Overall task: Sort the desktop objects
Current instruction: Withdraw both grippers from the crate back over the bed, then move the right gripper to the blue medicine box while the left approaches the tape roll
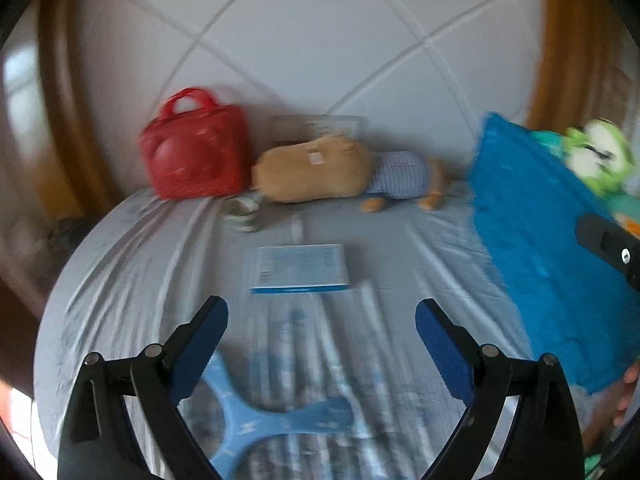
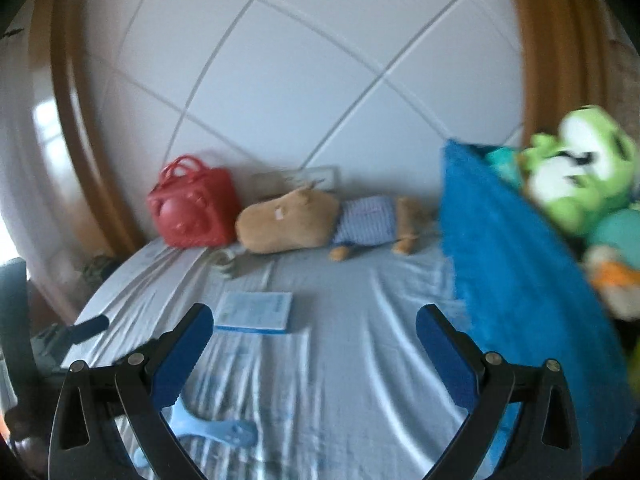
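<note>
My left gripper (image 1: 322, 316) is open and empty above a grey sheet (image 1: 120, 264). A flat blue-and-white box (image 1: 298, 268) lies just beyond its fingertips. A light blue plastic racket (image 1: 256, 420) lies under the left finger. My right gripper (image 2: 314, 322) is open and empty too; the same box (image 2: 256, 312) lies ahead to its left, the racket (image 2: 216, 432) low left. A red handbag (image 1: 196, 148), a small tin can (image 1: 242, 214) and a tan plush capybara (image 1: 320, 172) in a striped shirt lie at the back.
A blue fabric bin (image 1: 548, 248) stands at the right with a green plush frog (image 1: 600, 156) and other toys in it; it also shows in the right wrist view (image 2: 520, 280). The white padded headboard (image 1: 320, 40) is behind. The right gripper's body (image 1: 612, 248) shows at the right edge.
</note>
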Tool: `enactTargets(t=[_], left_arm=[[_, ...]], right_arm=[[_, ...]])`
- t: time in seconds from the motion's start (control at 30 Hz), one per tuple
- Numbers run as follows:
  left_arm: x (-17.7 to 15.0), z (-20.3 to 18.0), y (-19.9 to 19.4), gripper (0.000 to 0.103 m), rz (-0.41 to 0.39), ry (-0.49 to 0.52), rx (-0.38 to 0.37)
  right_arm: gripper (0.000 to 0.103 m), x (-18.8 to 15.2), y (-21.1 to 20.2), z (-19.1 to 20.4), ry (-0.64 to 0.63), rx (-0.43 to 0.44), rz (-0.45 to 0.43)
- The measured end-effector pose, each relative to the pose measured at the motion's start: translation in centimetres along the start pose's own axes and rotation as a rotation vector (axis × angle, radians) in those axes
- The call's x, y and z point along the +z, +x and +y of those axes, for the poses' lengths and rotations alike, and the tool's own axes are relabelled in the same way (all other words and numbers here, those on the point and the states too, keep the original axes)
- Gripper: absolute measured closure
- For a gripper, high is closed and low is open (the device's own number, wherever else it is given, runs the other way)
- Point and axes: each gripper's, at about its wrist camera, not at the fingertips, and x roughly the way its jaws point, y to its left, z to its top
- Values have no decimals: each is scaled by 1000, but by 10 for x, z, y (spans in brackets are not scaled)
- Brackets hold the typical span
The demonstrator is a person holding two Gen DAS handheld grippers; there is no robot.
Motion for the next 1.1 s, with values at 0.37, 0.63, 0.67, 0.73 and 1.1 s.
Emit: enactTargets(t=[0.37,0.63,0.67,0.73,1.1], left_arm=[[9,98,42,7,40,-117,96],[40,159,92,7,61,10,4],[42,167,103,7,75,27,-8],[42,173,121,7,105,54,-34],[21,151,244,59,281,36,-82]], right_arm=[[0,1,101,61,-53,87,135],[0,-5,143,96,86,-48,128],[0,-6,150,98,104,-58,134],[0,-12,167,99,145,-93,166],[47,-45,254,70,181,-83,311]])
